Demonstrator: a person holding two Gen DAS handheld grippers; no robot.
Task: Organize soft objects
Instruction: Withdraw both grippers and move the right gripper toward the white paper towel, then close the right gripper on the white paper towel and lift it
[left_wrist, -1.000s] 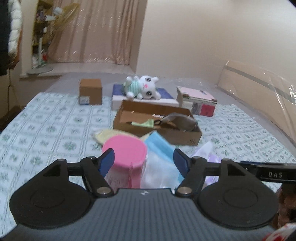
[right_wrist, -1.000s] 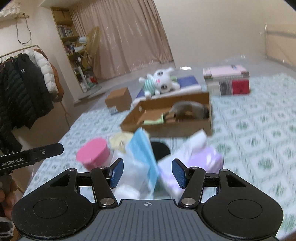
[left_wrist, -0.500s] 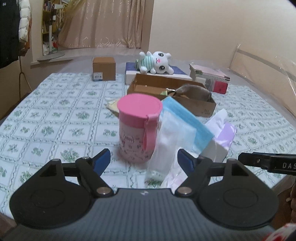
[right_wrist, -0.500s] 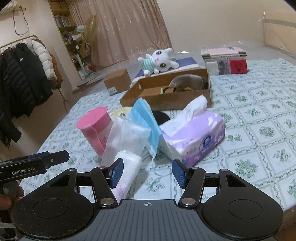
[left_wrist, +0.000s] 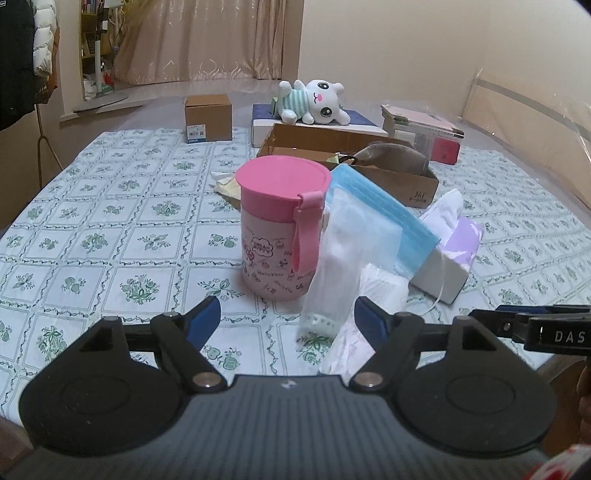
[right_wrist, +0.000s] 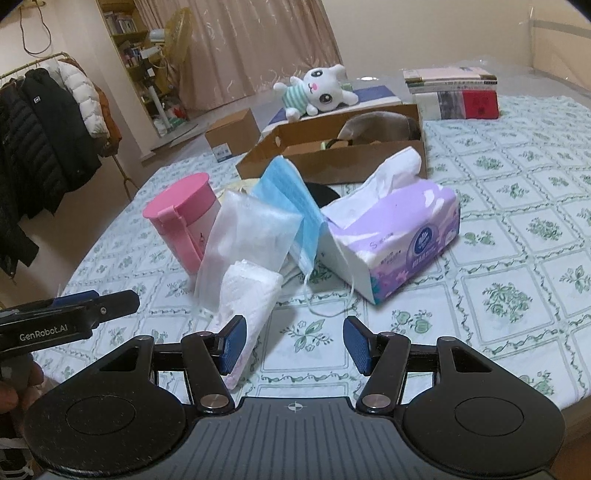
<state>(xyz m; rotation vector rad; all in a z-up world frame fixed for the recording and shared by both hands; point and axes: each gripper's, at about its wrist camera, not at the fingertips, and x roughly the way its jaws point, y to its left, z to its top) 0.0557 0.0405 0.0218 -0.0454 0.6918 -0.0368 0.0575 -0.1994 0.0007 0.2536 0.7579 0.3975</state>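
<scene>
A pile of soft things lies on the patterned cloth: a purple tissue pack (right_wrist: 399, 236) (left_wrist: 448, 254), a blue face mask (right_wrist: 295, 199) (left_wrist: 384, 221), a clear white packet (right_wrist: 247, 236) (left_wrist: 340, 258) and a crumpled white bag (right_wrist: 247, 291) (left_wrist: 376, 291). A pink-lidded cup (left_wrist: 282, 225) (right_wrist: 184, 218) stands left of them. My left gripper (left_wrist: 287, 320) is open near the table's front edge, nothing between its fingers. My right gripper (right_wrist: 294, 343) is open too, its left pad (right_wrist: 232, 343) beside the white bag.
An open cardboard box (right_wrist: 332, 151) holding a grey item sits behind the pile. Farther back lie a white plush toy (left_wrist: 314, 101) on a flat box, a small brown carton (left_wrist: 208, 116) and stacked books (right_wrist: 450, 92). Coats (right_wrist: 37, 140) hang at the left.
Both grippers have sunk toward the table and tilted down, so the cup and pile now show in full. The left jaws stand slightly wider than a second ago.
</scene>
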